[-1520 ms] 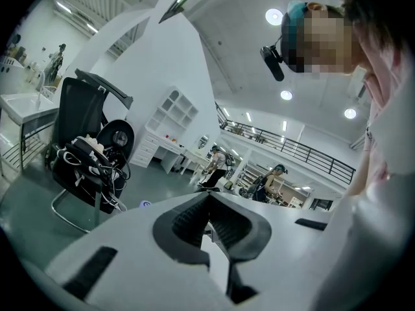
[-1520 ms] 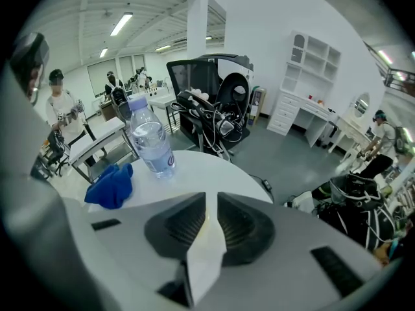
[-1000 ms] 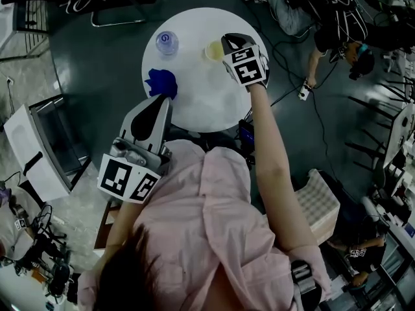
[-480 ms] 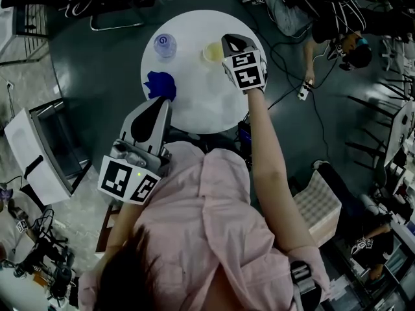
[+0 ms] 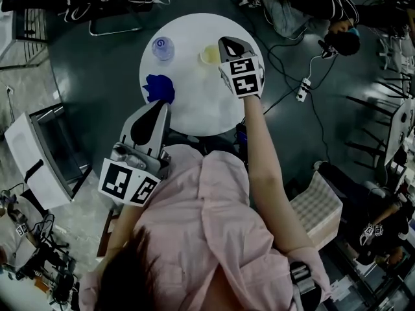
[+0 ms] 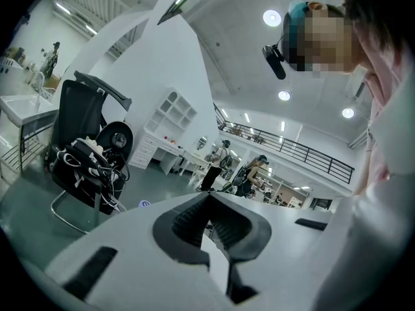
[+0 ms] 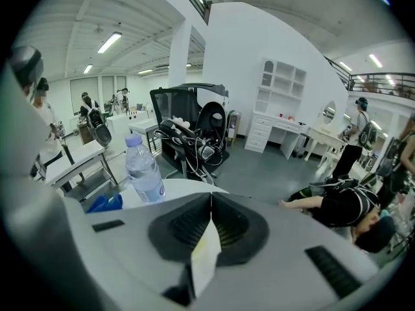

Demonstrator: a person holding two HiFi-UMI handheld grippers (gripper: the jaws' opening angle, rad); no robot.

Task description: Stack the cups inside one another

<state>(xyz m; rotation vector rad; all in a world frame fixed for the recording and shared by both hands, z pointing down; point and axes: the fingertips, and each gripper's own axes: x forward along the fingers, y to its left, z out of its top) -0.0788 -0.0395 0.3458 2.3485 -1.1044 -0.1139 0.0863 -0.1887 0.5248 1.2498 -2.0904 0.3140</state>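
Note:
A pale yellowish cup stands on the round white table, towards its far side. My right gripper reaches in at the cup's right side. In the right gripper view this gripper is shut, with a thin pale strip of the cup's wall pinched between the jaws. My left gripper hangs near the table's front left edge, close to my body. Its jaws are shut with nothing between them.
A clear water bottle and a crumpled blue cloth sit on the table's left part. A black chair piled with cables stands beyond the table. A person lies on the floor at the right, near a power strip.
The right gripper and the cup have stayed almost where they were. The left gripper has not moved. The person on the floor behind has shifted.

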